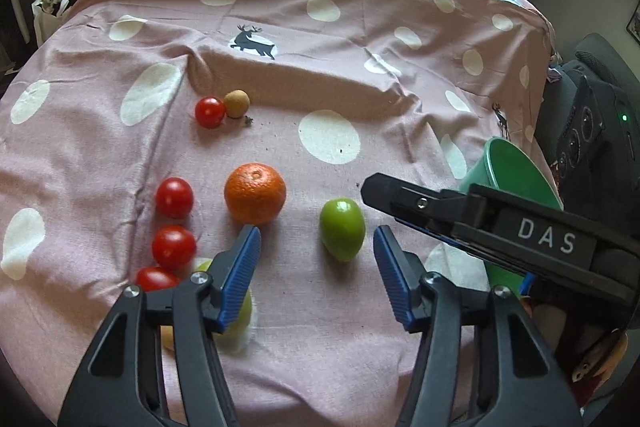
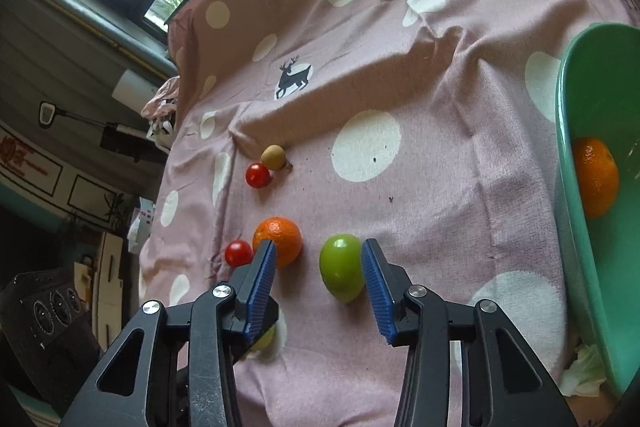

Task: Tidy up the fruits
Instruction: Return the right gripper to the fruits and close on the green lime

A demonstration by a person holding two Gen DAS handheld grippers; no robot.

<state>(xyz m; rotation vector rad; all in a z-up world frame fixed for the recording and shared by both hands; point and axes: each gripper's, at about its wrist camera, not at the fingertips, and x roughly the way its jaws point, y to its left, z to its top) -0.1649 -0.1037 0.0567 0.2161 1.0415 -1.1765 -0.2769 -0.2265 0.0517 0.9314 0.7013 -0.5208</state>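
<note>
A green fruit (image 1: 342, 229) lies on the pink spotted cloth (image 1: 280, 39); it also shows in the right wrist view (image 2: 341, 267), between my right gripper's open blue pads and close to the right pad (image 2: 374, 291). My right gripper (image 2: 318, 281) is open and empty; it shows from the side in the left wrist view (image 1: 404, 193). My left gripper (image 1: 316, 267) is open and empty, just short of the green fruit. An orange (image 1: 255, 193) lies left of it. Several red tomatoes (image 1: 174, 197) and a small tan fruit (image 1: 237, 103) lie further left. A pale fruit (image 1: 240, 323) is partly hidden under my left finger.
A green bowl (image 2: 576, 227) at the right edge holds another orange (image 2: 595, 181); the bowl also shows behind the right gripper in the left wrist view (image 1: 516, 171). A dark device (image 1: 592, 131) stands off the table's right. Windows are behind.
</note>
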